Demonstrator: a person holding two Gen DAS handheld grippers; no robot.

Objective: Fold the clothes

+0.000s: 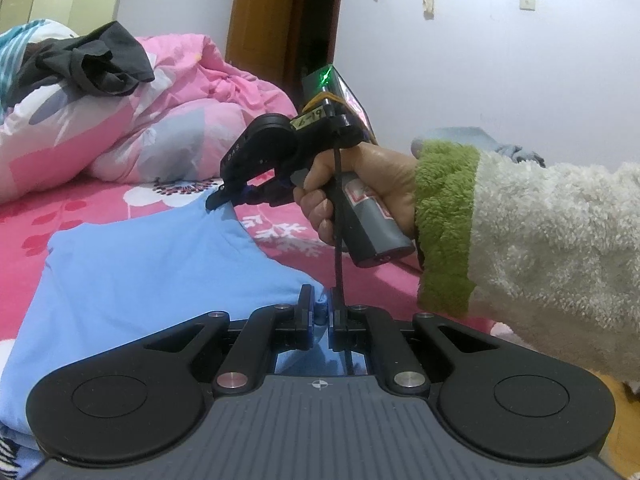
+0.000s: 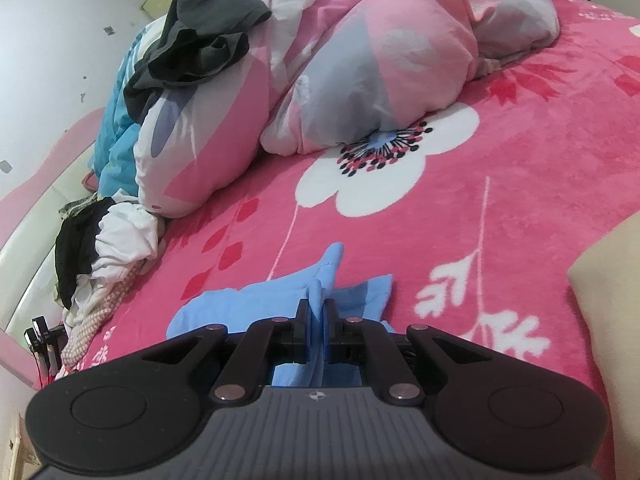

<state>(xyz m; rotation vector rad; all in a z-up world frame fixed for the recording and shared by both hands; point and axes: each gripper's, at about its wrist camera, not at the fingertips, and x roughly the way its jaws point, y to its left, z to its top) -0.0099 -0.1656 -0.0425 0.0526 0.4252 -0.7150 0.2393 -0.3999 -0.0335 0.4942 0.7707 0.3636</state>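
Observation:
A light blue garment [image 1: 132, 276] lies on the pink flowered bed sheet [image 1: 80, 200]. My left gripper [image 1: 320, 308] is shut on its near edge, with blue cloth pinched between the fingers. In the left wrist view my right gripper [image 1: 224, 198], held by a hand in a fleece sleeve, is shut on the garment's far corner. In the right wrist view my right gripper [image 2: 319, 312] pinches a fold of the blue garment [image 2: 280, 296] just above the sheet [image 2: 500, 184].
A rolled pink quilt [image 2: 360, 80] lies across the bed's far side with a dark garment [image 2: 200, 48] on top. A pile of black and white clothes [image 2: 104, 248] sits by the bed's left edge. A wooden door [image 1: 276, 16] stands open behind.

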